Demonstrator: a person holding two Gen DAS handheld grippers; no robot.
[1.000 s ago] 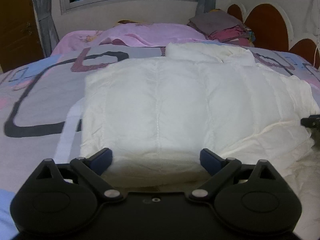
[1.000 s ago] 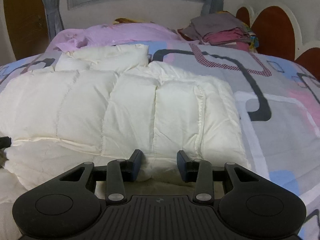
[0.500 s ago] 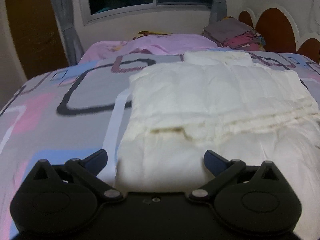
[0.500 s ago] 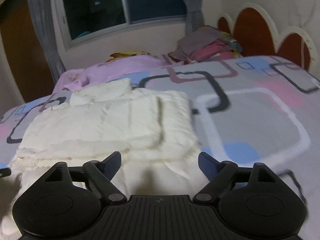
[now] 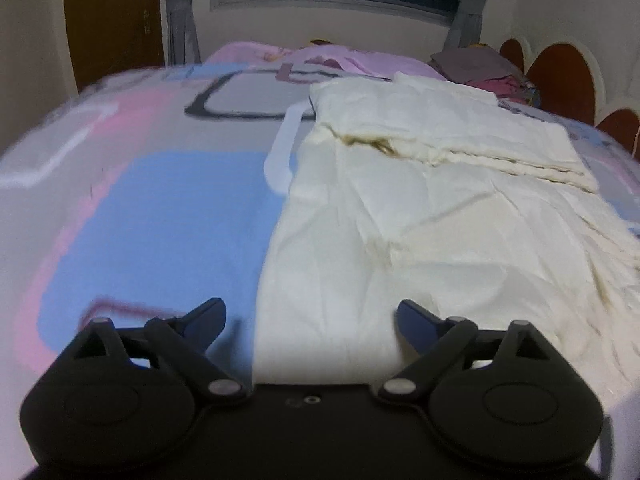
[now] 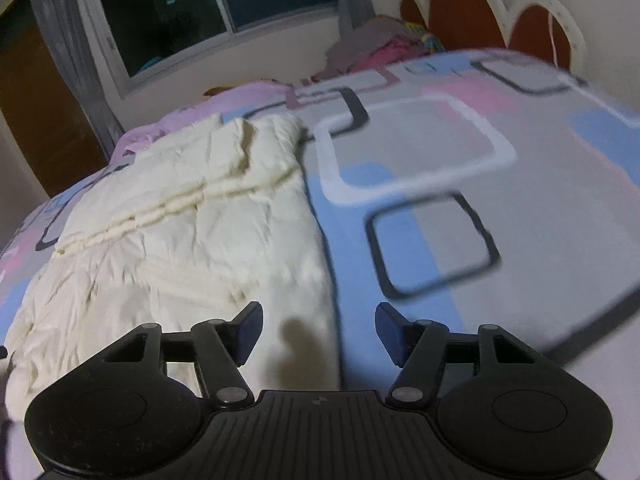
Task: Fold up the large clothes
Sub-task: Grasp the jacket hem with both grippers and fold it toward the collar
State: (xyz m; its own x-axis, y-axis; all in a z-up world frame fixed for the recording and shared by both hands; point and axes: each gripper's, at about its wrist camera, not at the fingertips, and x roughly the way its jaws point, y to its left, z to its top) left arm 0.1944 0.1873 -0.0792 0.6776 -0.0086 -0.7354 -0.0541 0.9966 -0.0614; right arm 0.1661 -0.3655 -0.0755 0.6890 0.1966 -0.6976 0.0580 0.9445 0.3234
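A cream puffy jacket [image 5: 432, 184] lies partly folded on the patterned bedspread [image 5: 152, 208], its upper part doubled over the lower. In the left wrist view my left gripper [image 5: 310, 318] hovers over the jacket's near left edge, jaws wide and closing, nothing pressed between the pads. In the right wrist view the same jacket [image 6: 192, 216] fills the left side. My right gripper [image 6: 318, 330] hangs above its near right edge, jaws apart and closing, with only cloth below the gap and no grip on it.
A pink blanket [image 5: 340, 58] and a stack of folded clothes [image 5: 480, 66] lie at the far end of the bed. A scalloped headboard [image 6: 472, 20] stands on the right, a window [image 6: 208, 12] and curtains behind, a wooden door [image 5: 112, 20] at the left.
Both grippers pulled back toward the near edge and spread outward to the jacket's two sides. The folded upper part now lies flat and released. The right jaws widened, then narrowed a little.
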